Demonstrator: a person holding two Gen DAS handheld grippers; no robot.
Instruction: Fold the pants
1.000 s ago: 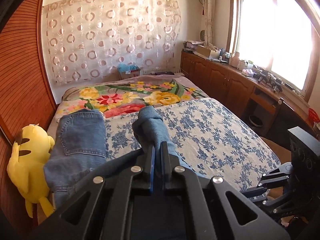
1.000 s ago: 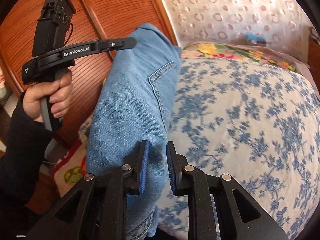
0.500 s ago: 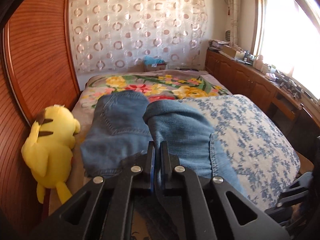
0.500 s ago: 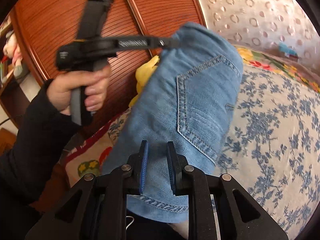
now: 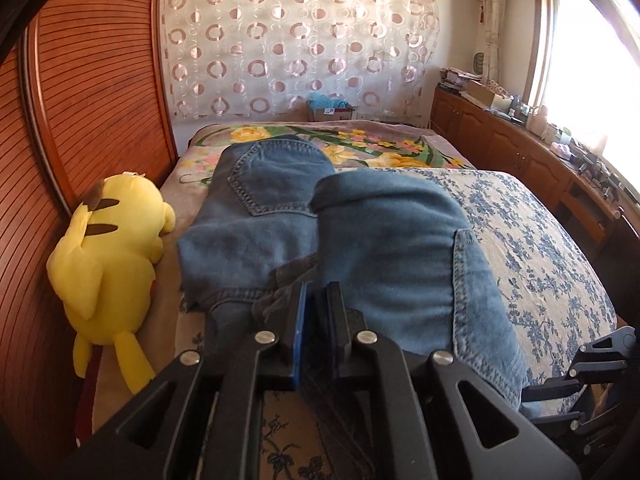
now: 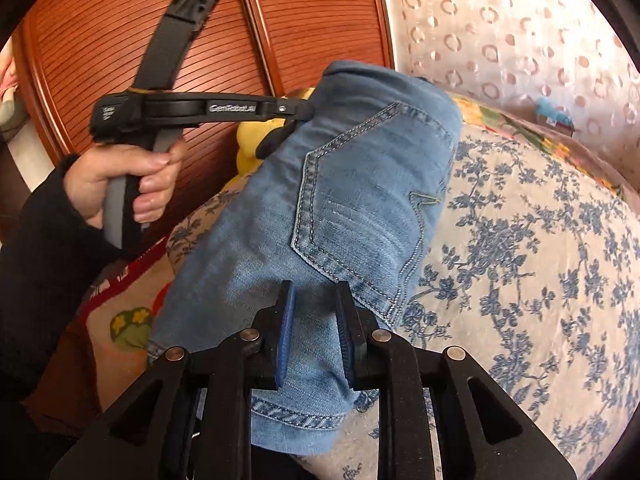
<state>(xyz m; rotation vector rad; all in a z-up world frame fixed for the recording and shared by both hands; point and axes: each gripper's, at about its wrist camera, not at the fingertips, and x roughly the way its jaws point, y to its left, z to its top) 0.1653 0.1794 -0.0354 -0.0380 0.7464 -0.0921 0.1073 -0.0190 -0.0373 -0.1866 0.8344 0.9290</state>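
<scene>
In the left wrist view, the left gripper [image 5: 316, 308] is pinching a dark bunch of the folded blue denim pants [image 5: 384, 248] between fingers that have just been easing apart. The pants are lying straight ahead along the bed's [image 5: 560, 264] left edge, beside the yellow plush toy [image 5: 108, 248].

In the right wrist view, the right gripper [image 6: 316, 320] is standing with fingers slightly spread, having just been opening, the denim's near fold between them; whether they are pressing it, I cannot tell. The long axis is running away toward the headboard.
</scene>
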